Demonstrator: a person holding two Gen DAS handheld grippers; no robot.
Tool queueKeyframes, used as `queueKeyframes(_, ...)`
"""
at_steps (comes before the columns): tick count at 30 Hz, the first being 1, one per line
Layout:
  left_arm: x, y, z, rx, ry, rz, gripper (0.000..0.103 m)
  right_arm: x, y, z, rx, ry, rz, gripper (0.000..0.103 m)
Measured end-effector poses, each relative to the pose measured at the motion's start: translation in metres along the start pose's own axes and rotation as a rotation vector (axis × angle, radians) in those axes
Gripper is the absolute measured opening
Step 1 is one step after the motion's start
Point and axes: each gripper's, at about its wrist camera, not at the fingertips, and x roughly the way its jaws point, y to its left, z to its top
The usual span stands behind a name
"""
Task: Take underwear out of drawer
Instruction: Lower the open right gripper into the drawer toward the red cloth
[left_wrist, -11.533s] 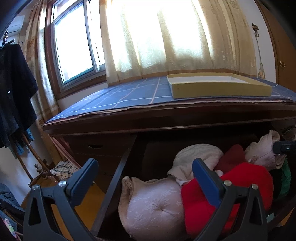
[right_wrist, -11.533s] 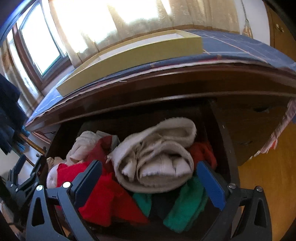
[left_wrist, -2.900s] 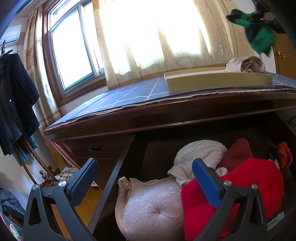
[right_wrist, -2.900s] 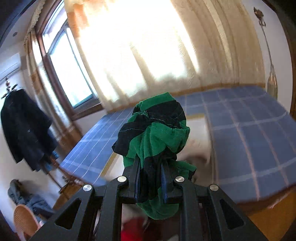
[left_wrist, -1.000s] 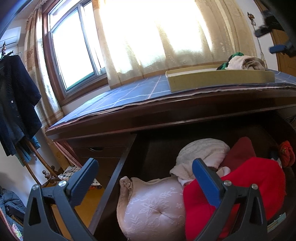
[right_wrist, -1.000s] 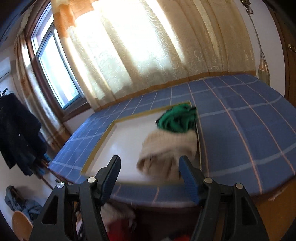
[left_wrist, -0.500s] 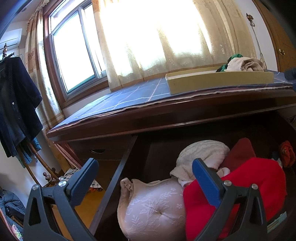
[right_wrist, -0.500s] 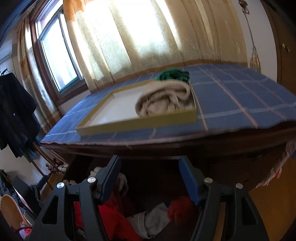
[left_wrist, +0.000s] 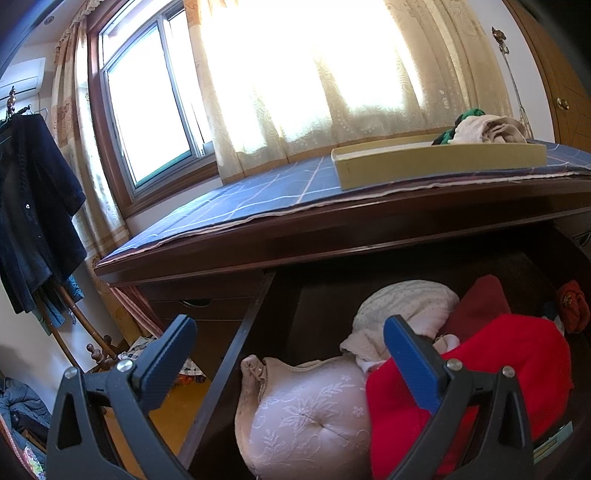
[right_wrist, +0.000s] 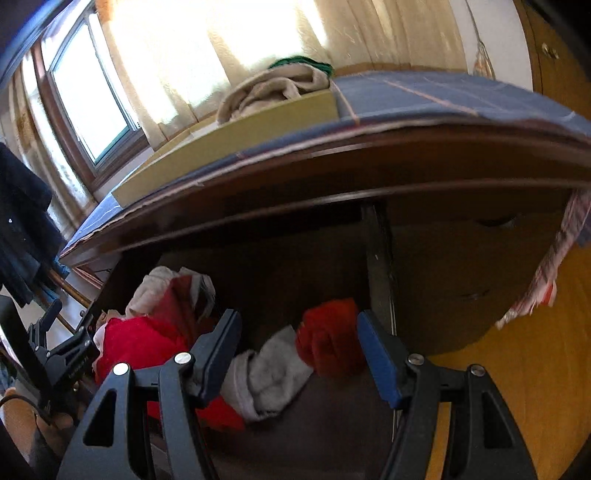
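Hovering over the open drawer (right_wrist: 376, 258), right gripper (right_wrist: 299, 332) has jaws apart and empty, framing a red bundle (right_wrist: 328, 339) beside a grey-white piece (right_wrist: 266, 373); left gripper (left_wrist: 288, 354) is spread, holding nothing. Risk: closing here could pinch both pieces or snag neighbouring cloth. Blue checked cloth (left_wrist: 258, 192) tops the dresser, tray (left_wrist: 436, 162) with two pieces on it, curtained window (left_wrist: 155, 110) behind.

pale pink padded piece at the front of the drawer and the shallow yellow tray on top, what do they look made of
The pale pink padded piece looks like soft fabric under floral lace: raised leaf and flower patterns, a dimpled centre. The shallow yellow tray looks like stiff matte cardboard, possibly a box lid: flat thin walls, crisp corners, no shine. Neither can be settled by sight alone.
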Motion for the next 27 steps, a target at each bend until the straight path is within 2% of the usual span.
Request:
queueKeyframes(8,0.0,0.002,0.001,-0.016,0.009,-0.01,0.103,0.002,0.013,-0.008,-0.034,0.03,0.028,0.067)
queueKeyframes(11,0.0,0.004,0.001,-0.03,0.002,-0.011,0.103,0.001,0.027,-0.007,-0.047,0.055,0.123,0.067)
queueKeyframes(14,0.0,0.006,0.0,-0.047,-0.003,-0.015,0.103,0.009,0.051,-0.009,-0.084,0.113,0.245,0.067)
queueKeyframes(17,0.0,0.013,0.0,-0.082,-0.001,-0.034,0.103,0.024,0.076,-0.012,-0.134,0.181,0.325,0.067)
queueKeyframes(19,0.001,0.016,0.0,-0.101,-0.001,-0.031,0.103,0.04,0.088,-0.014,-0.143,0.243,0.35,0.067)
queueKeyframes(22,0.009,0.024,0.0,-0.104,0.018,0.049,0.103,0.061,0.094,-0.015,-0.122,0.31,0.375,0.068)
queueKeyframes(27,0.021,0.045,0.0,-0.161,0.056,0.06,0.103,0.08,0.097,-0.014,-0.075,0.351,0.418,0.077)
